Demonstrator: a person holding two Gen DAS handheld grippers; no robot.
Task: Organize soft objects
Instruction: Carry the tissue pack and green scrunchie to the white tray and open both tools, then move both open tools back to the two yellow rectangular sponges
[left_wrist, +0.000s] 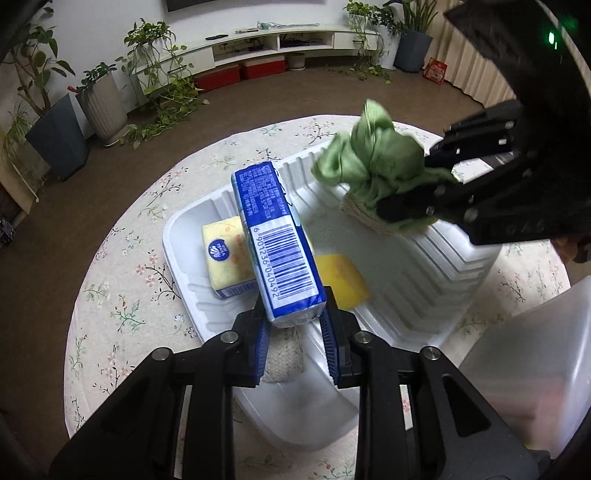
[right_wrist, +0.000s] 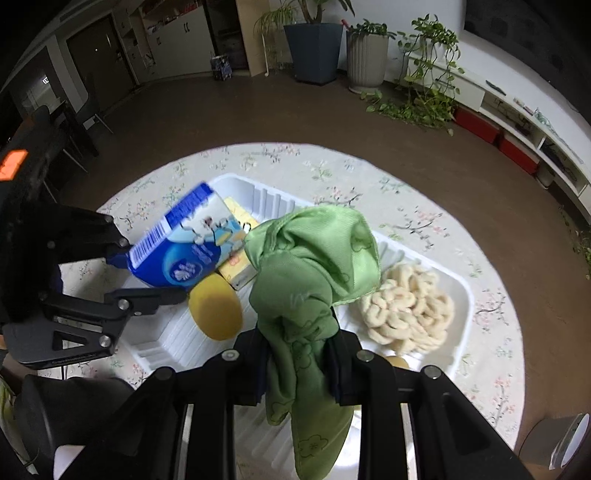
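Left wrist view: left gripper (left_wrist: 293, 325) clamped on the near end of a blue tissue pack (left_wrist: 275, 240), the pack held slanted above the white plastic tray (left_wrist: 436, 280) on the floral tabletop (left_wrist: 122, 288). Judged light and compressible, film wrapper probably slick; an end grip lets it pivot, so a hold nearer the middle would be steadier. Below it in the tray: a yellow tissue pack (left_wrist: 223, 254), a yellow sponge (left_wrist: 341, 278), and a cream knitted piece (left_wrist: 284, 356) between the fingers. Right gripper (left_wrist: 421, 195) closed on a bunched green cloth (left_wrist: 369, 158) over the tray's far side. Right wrist view: right gripper (right_wrist: 297, 354) pinching the green cloth (right_wrist: 314, 266) at a gathered waist, loose ends draping above and below. Limp, light, likely smooth; take it at the bunch, as slack corners may snag. Cream knitted piece (right_wrist: 406, 306) lies in the tray's (right_wrist: 461, 295) right compartment; yellow sponge (right_wrist: 216, 310) lies left of it, beside the left gripper (right_wrist: 162, 273) with its blue tissue pack (right_wrist: 184, 240).
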